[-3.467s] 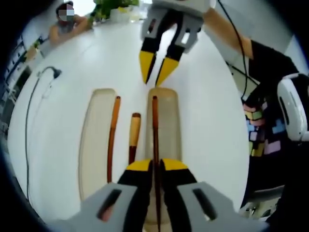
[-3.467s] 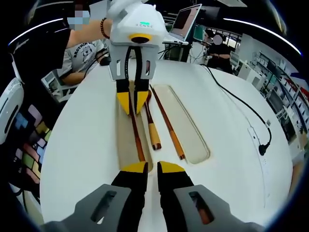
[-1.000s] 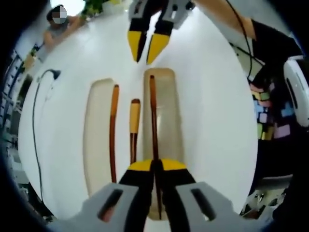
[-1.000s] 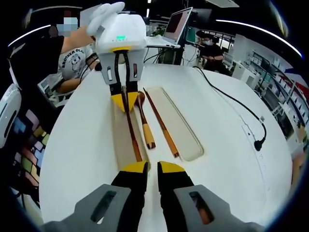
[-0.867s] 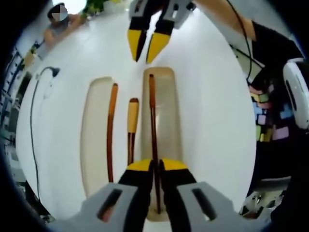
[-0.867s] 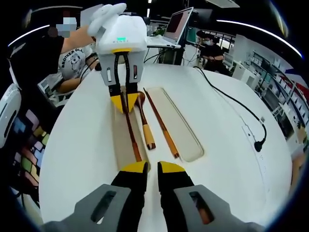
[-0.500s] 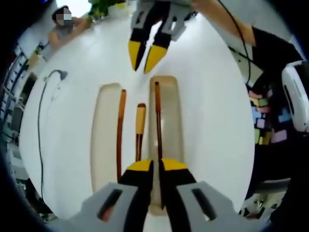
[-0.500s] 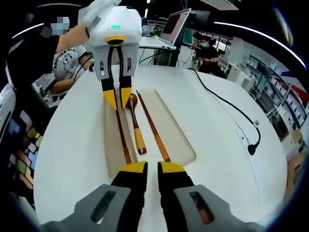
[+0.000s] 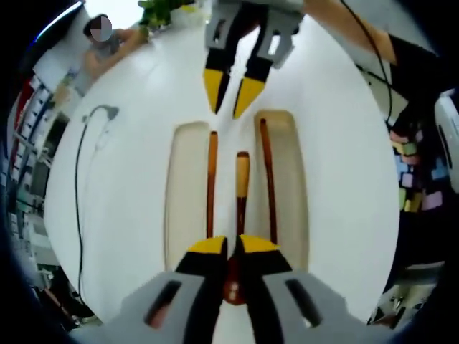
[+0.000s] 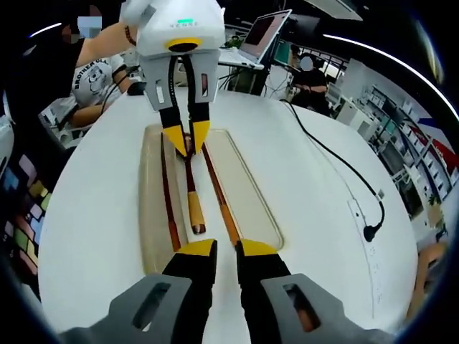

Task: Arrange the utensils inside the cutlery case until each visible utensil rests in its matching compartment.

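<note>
The beige two-compartment cutlery case (image 9: 183,179) (image 10: 244,186) lies open on the round white table. One brown chopstick (image 9: 212,179) (image 10: 219,193) rests along one compartment. The other chopstick (image 9: 267,179) (image 10: 167,193) lies in the other compartment. A wooden spoon (image 9: 242,183) (image 10: 192,193) lies on the ridge between them. My left gripper (image 9: 234,247) (image 10: 188,140) is at the spoon's bowl end, jaws closed in on its neck. My right gripper (image 10: 228,249) (image 9: 231,97) hovers just off the case's opposite end, jaws a little apart and empty.
A black cable with a plug (image 9: 93,118) (image 10: 366,229) trails over the table beside the case. A person (image 9: 100,43) sits at the table's edge. A laptop (image 10: 265,32) and more people are beyond the table. White tabletop surrounds the case.
My left gripper has let go of the chopstick, which now lies in its compartment, and has shifted sideways onto the spoon. The right gripper has stayed near the case's end.
</note>
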